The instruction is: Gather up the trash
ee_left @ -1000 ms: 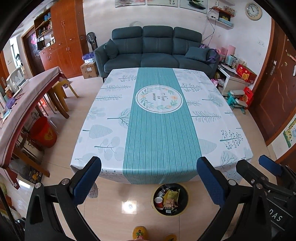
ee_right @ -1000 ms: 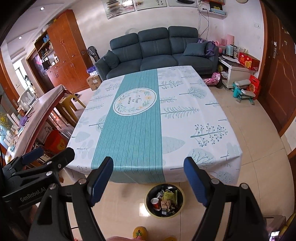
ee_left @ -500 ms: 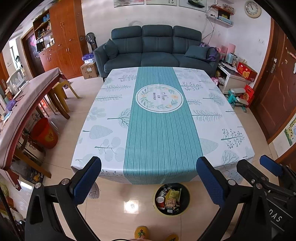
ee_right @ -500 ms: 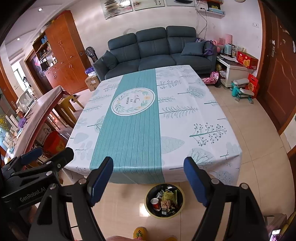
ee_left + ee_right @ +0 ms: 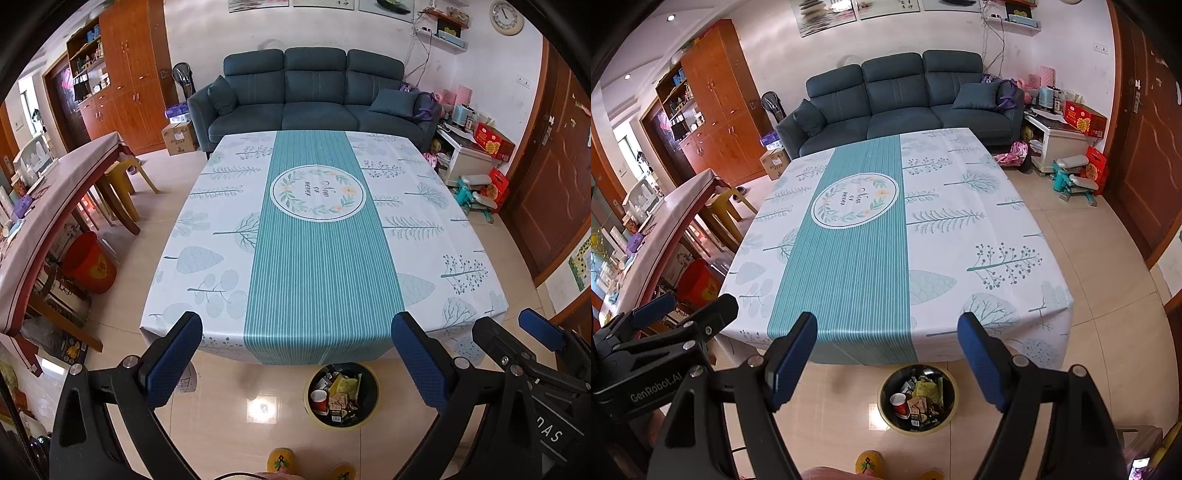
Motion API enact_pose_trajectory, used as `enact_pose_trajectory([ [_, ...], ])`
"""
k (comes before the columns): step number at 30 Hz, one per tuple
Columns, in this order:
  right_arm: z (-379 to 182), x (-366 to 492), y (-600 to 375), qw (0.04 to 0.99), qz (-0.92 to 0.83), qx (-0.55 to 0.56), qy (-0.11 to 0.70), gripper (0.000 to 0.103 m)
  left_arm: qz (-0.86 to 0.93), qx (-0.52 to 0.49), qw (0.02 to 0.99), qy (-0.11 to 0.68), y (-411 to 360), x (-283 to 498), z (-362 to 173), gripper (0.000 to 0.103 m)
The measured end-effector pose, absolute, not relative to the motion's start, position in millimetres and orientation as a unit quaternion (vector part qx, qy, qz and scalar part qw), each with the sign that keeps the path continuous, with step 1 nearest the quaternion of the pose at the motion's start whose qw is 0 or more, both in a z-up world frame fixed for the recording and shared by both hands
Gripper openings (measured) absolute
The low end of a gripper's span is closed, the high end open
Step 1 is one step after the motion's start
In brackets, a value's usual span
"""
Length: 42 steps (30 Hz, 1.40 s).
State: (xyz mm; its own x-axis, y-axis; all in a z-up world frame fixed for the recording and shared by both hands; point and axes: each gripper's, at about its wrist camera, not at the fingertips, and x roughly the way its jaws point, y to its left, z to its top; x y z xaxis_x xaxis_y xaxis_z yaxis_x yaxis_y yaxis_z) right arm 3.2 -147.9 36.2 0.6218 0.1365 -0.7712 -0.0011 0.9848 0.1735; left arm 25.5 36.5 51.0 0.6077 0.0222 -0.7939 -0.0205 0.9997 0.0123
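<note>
Trash (image 5: 341, 395) fills the round bin (image 5: 372, 384) on the floor just off the tabletop's (image 5: 317, 236) near edge, a spot that looks chosen so scraps drop straight in. Left gripper (image 5: 295, 354) and right gripper (image 5: 886, 360) hang above it with jaws spread wide and nothing between them. No litter shows on the cloth, so the collecting looks about finished.
</note>
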Motion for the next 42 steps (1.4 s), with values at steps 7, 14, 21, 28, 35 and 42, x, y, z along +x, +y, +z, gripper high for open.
enact_pose_trajectory([
  [7, 37, 3, -147, 0.897, 0.037, 0.079, 0.434, 0.079, 0.014, 0.001, 0.895, 0.446, 35, 22, 50, 0.101],
  [14, 35, 2, -148, 0.897, 0.040, 0.078, 0.434, 0.079, 0.014, 0.001, 0.895, 0.447, 34, 20, 50, 0.101],
  [21, 34, 1, -150, 0.897, 0.041, 0.078, 0.434, 0.079, 0.014, 0.002, 0.895, 0.445, 34, 20, 50, 0.101],
  [28, 34, -2, -157, 0.899, 0.042, 0.077, 0.429, 0.079, 0.018, 0.003, 0.897, 0.442, 30, 14, 50, 0.101],
  [35, 34, -2, -157, 0.899, 0.042, 0.077, 0.429, 0.079, 0.017, 0.003, 0.897, 0.442, 30, 14, 50, 0.101],
  [42, 36, -2, -158, 0.899, 0.043, 0.078, 0.429, 0.079, 0.017, 0.003, 0.897, 0.442, 30, 15, 50, 0.101],
])
